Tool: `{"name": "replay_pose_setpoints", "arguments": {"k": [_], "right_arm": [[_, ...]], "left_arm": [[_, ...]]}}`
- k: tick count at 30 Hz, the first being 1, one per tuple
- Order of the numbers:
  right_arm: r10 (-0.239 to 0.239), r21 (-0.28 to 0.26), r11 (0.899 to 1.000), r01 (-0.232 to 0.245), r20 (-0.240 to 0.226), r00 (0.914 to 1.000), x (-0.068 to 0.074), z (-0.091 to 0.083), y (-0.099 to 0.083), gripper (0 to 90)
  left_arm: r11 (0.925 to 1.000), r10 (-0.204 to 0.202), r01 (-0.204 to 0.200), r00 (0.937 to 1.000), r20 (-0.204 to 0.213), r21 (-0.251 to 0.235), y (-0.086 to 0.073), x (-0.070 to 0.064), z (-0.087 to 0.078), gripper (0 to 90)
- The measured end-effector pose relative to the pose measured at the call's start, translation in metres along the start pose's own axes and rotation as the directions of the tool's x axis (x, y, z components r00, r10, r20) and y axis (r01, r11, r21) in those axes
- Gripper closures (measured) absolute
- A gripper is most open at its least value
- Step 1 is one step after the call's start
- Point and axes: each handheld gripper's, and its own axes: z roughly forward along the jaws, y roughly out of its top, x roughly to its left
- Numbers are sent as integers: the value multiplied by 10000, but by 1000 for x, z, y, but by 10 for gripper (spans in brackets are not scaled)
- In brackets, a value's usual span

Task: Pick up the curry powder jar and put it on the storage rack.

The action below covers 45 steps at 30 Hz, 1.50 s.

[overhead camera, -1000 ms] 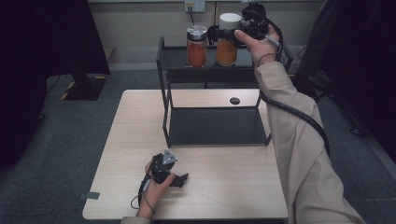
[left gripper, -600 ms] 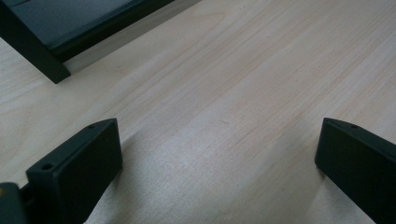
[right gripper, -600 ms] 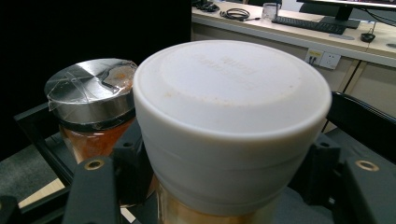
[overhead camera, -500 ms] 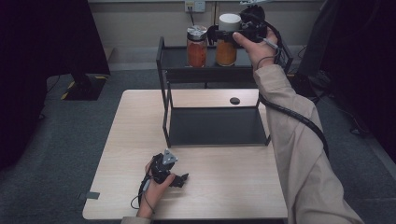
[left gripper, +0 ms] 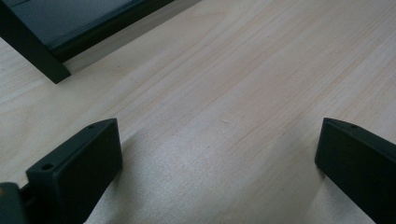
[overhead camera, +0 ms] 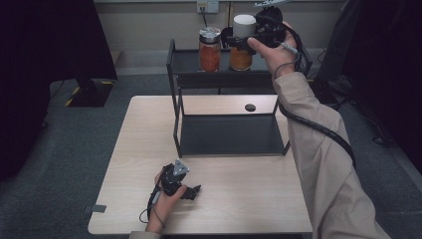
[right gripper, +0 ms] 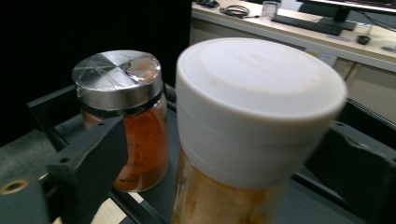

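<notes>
two jars [overhead camera: 210,49] [overhead camera: 242,44] up top, right tool [overhead camera: 238,42] seemingly around one

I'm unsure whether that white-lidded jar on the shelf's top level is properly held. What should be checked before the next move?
1. White-lidded jar sits between the right tool jaws: ok.
2. Jaws closed on the jar: cannot tell; a gap shows at the left jaw.
3. Jar upright on the shelf top level: ok.
4. Room beside the metal-lidded jar: not ok; it stands close beside.
5. Left tool open, empty, low over the table: ok.
</notes>
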Motion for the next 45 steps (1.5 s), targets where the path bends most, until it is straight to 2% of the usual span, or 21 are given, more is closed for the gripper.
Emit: {"name": "replay_pose_setpoints", "arguments": {"k": [2,5,7,12,15,21,23,27,40,45], "right_arm": [[243,-187,9995,-242,5,9997,-1,-3,-5,0],[163,-314,9994,-161,75,9998,-1,-8,-10,0],[258,-212,9994,-257,31,9997,-2,-11,-10,0],[-16,-47,10000,17,37,10000,-3,-20,-16,0],[-2,-13,10000,2,-78,10000,-4,-22,-20,0],[252,-3,9997,-253,-452,9987,-8,-32,-38,0],[225,1,9997,-226,-390,9990,-7,-34,-41,0],[331,-5,9995,-332,-561,9979,-11,-42,-51,0],[79,151,9999,-66,-879,9961,-19,-63,-87,0],[-33,141,9999,50,-1191,9929,-18,-68,-109,0]], "left_arm": [[10000,5,-5,10000,-2,2,0,0,0,0],[10000,6,-6,10000,3,3,0,0,0,0],[10000,7,-7,10000,3,5,0,0,0,0],[10000,8,-8,10000,0,6,0,0,0,0],[10000,7,-7,10000,0,5,0,0,0,0],[10000,1,-1,10000,-8,-7,0,0,0,0],[10000,-5,5,10000,-9,-9,0,0,0,0],[10000,-6,5,10000,-10,-10,0,0,0,0],[10000,-3,3,10000,-9,-8,0,0,0,0],[10000,-4,4,10000,-10,-14,0,0,0,0]]}}
